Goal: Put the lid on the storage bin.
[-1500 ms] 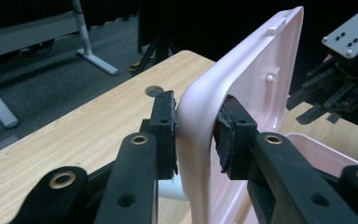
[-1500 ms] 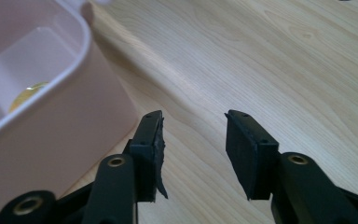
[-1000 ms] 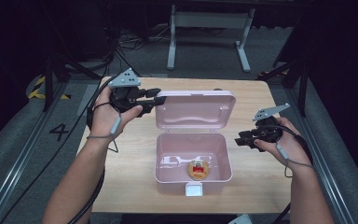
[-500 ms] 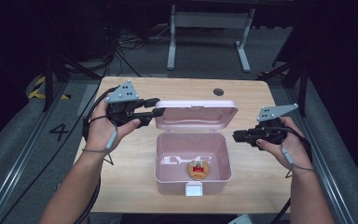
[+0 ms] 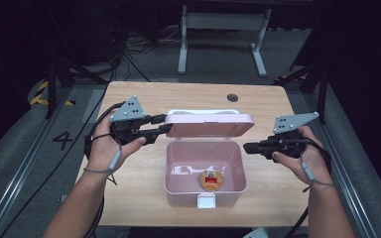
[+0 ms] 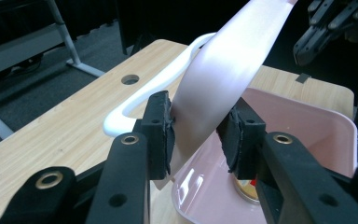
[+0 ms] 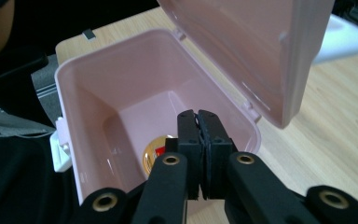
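A pink box stands open on the wooden table, with a round gold and red item on its floor. My left gripper is shut on the left end of the pink lid, which stands half raised over the back wall. In the left gripper view the jaws have just been closing, and both pads press the lid beside its white handle. My right gripper hovers right of the box. Its jaws have just closed on nothing, above the box and the gold item.
A white latch hangs at the box's front wall. A round hole sits near the table's far edge. Beyond the table stands a metal frame, and black cables lie on the floor at the left.
The lid has swung up from lying back to half raised, carried by my left gripper moving right. My right gripper has shut and risen slightly beside the box.
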### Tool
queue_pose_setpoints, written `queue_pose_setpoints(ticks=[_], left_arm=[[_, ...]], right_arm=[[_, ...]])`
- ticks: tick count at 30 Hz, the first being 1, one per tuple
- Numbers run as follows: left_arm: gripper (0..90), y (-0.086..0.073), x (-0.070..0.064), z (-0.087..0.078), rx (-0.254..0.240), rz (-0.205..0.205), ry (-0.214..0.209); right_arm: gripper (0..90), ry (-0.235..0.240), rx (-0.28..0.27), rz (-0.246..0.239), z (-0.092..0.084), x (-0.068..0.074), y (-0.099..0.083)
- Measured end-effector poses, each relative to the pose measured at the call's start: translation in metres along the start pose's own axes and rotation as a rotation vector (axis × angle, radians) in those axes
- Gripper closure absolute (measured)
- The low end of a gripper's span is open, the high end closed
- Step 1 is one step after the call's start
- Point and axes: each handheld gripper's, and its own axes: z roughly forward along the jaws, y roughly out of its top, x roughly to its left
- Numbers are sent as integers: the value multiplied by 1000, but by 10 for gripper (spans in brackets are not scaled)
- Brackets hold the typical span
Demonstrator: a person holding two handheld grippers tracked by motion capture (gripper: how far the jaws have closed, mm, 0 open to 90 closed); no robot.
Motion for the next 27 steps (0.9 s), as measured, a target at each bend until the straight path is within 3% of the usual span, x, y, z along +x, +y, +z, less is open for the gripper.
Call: queue_pose_setpoints(ticks=[13, 20, 27], left_arm=[[631, -10, -6, -2, 21, -3, -28], [619, -12, -9, -4, 31, 5, -35], [605, -18, -10, -3, 49, -25, -59]], right_arm=[[900, 17, -58, 7, -3, 6, 4], [900, 4, -88, 15, -6, 6, 5], [900, -23, -127, 18, -9, 6, 6]])
